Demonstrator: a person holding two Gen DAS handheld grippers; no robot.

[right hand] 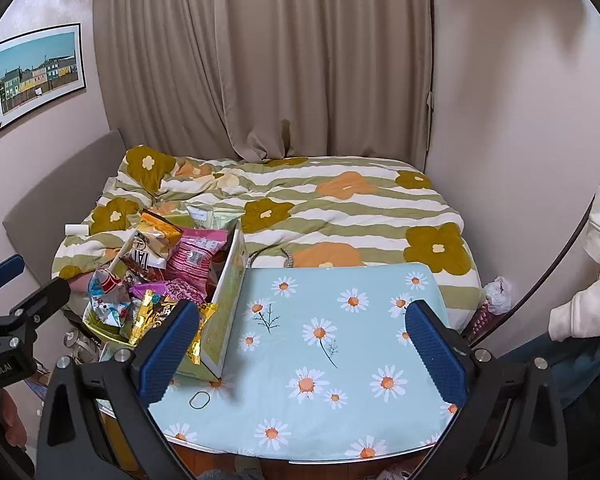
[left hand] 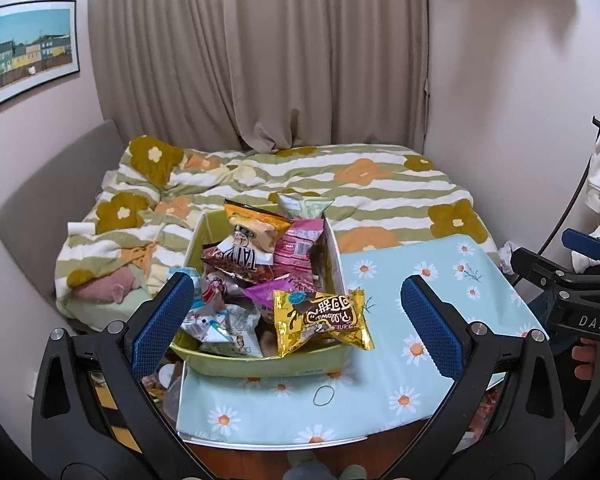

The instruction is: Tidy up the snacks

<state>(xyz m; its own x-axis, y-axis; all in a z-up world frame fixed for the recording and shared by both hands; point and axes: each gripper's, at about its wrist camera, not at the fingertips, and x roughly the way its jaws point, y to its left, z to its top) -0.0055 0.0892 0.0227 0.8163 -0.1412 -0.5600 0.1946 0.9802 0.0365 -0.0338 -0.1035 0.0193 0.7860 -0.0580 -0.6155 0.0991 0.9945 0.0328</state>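
Note:
A green box (left hand: 260, 364) full of snack packets stands on the left part of a table with a daisy-print cloth (left hand: 420, 280). A gold chocolate packet (left hand: 320, 316) hangs over its near rim; a yellow chip bag (left hand: 252, 228) and a pink packet (left hand: 300, 248) lie further back. My left gripper (left hand: 296, 320) is open just before the box, holding nothing. My right gripper (right hand: 300, 344) is open over the bare cloth (right hand: 340, 340), to the right of the box (right hand: 228, 300), and holds nothing.
A bed with a flowered striped duvet (left hand: 340, 184) lies right behind the table, against beige curtains (left hand: 260, 60). A small black ring (right hand: 199, 401) lies on the cloth near the front edge. A person's sleeve (right hand: 596, 300) shows at the right. Clutter sits below the table's left side.

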